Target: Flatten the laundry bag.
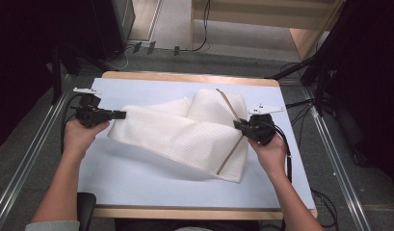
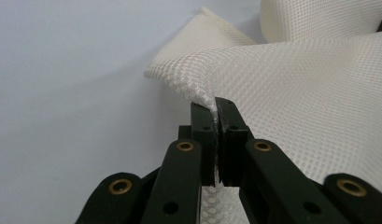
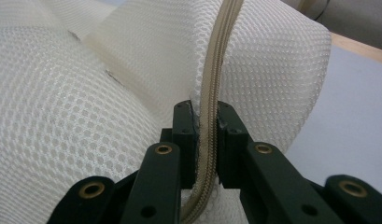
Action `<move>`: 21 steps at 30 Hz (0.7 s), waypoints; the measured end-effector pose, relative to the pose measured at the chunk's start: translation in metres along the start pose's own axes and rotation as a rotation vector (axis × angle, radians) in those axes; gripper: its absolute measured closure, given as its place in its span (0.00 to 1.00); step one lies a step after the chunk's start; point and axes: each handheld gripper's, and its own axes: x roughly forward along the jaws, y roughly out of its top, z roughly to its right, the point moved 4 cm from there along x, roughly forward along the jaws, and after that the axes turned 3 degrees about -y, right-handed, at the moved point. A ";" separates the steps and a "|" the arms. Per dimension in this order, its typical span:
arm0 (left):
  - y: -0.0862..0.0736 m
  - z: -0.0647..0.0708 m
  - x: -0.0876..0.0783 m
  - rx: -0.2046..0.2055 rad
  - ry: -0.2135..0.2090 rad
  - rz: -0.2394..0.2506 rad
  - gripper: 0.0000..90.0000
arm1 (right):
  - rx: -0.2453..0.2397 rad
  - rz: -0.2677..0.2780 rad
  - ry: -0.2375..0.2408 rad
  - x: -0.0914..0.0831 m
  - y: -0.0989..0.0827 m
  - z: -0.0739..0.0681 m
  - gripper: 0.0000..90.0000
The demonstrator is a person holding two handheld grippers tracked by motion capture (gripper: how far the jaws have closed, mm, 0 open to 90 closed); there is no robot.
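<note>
Beige zipper (image 3: 212,116) between right tool (image 3: 207,109) pads

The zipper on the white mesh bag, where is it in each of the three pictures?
High view: the zipper is a tan line running down the right part of the mesh bag, passing the right gripper.
Left gripper view: not in it; the left gripper pinches a plain mesh edge.
Right gripper view: centre, rising from between the closed jaws.
Shared landmark: the white mesh bag itself.
</note>
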 end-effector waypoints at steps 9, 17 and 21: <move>-0.032 0.023 0.006 -0.004 -0.025 -0.071 0.98 | 0.043 -0.076 0.038 0.008 -0.015 0.015 0.91; -0.055 0.027 0.018 -0.015 -0.024 -0.143 0.97 | 0.070 -0.139 0.086 0.030 -0.030 0.020 0.91; -0.057 0.027 0.013 -0.013 -0.018 -0.124 0.90 | 0.052 -0.159 0.098 0.040 -0.032 0.015 0.91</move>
